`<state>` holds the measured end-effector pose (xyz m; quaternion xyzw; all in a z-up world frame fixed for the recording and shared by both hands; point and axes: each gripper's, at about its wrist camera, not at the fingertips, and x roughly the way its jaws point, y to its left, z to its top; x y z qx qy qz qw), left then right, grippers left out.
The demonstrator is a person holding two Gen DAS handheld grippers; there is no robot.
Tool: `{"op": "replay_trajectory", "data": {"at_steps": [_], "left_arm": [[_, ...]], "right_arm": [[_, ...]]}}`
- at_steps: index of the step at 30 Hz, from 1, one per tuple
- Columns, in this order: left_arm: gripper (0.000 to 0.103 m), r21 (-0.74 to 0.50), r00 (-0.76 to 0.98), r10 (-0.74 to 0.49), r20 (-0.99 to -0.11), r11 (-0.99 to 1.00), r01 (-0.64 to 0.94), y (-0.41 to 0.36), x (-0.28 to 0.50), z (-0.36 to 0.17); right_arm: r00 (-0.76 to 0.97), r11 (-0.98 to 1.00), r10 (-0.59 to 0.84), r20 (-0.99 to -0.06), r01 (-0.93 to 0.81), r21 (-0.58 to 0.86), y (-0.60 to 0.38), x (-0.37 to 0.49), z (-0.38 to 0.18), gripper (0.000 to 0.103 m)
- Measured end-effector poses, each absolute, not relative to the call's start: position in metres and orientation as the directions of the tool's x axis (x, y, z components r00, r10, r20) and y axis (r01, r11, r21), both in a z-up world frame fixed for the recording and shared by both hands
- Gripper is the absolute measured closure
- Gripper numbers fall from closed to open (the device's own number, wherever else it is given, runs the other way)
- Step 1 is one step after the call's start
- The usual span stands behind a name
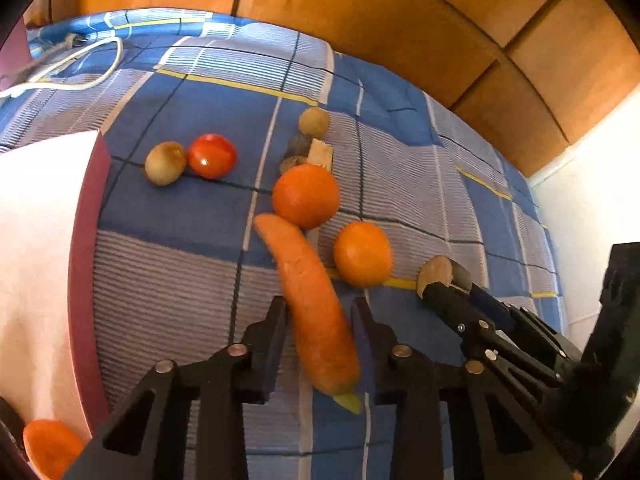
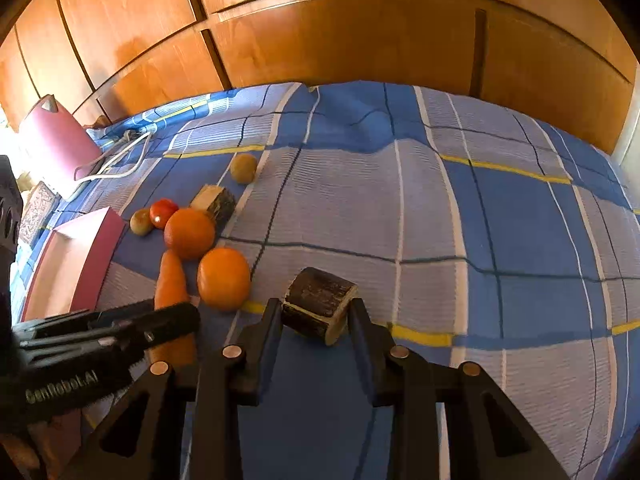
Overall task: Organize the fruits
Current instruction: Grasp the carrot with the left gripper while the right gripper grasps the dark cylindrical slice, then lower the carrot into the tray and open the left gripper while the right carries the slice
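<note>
My left gripper (image 1: 320, 312) has its fingers on both sides of a carrot (image 1: 316, 308), which lies lengthwise between them on the blue checked bedsheet (image 1: 180, 216). My right gripper (image 2: 316, 316) is shut on a small wooden log piece (image 2: 320, 306); it also shows in the left wrist view (image 1: 438, 274). Two oranges (image 1: 306, 196) (image 1: 362, 254), a tomato (image 1: 212, 156) and two kiwis (image 1: 165, 163) (image 1: 314, 122) lie beyond the carrot. A second log piece (image 2: 214, 202) sits behind the oranges.
A pink box (image 1: 86, 240) stands open at the left, with an orange thing (image 1: 50, 446) at its near corner. A white cable (image 1: 80, 64) lies at the far left. Wooden wardrobe doors (image 2: 340, 40) rise behind the bed.
</note>
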<state>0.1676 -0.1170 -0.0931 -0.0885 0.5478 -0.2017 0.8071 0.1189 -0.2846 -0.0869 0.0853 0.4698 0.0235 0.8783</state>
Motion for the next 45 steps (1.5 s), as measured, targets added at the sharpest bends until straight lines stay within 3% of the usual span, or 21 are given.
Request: {"op": "replay_trajectory", "data": {"at_steps": [13, 25, 35, 45], "left_arm": [[0.074, -0.381, 0.275, -0.462, -0.843, 0.874, 0.301, -0.091, 0.117, -0.089], [0.074, -0.33, 0.448, -0.443, -0.777, 0.891, 0.311, -0.048, 0.074, -0.039], [0.074, -0.22, 0.616, -0.266, -0.741, 0.964, 0.153, 0.038, 0.06, -0.017], [0.074, -0.19, 0.634, -0.143, -0.76, 0.982, -0.006, 0.094, 0.055, -0.035]], "right_arm": [[0.559, 0.969, 0.217, -0.801, -0.025, 0.245, -0.272, 0.085, -0.079, 0.07], [0.574, 0.959, 0.27, -0.773, -0.088, 0.269, -0.244, 0.063, -0.061, 0.07], [0.56, 0.93, 0.36, -0.746, -0.278, 0.24, -0.169, 0.057, -0.034, 0.07], [0.491, 0.882, 0.428, -0.759, -0.41, 0.232, -0.108, 0.047, -0.032, 0.07]]}}
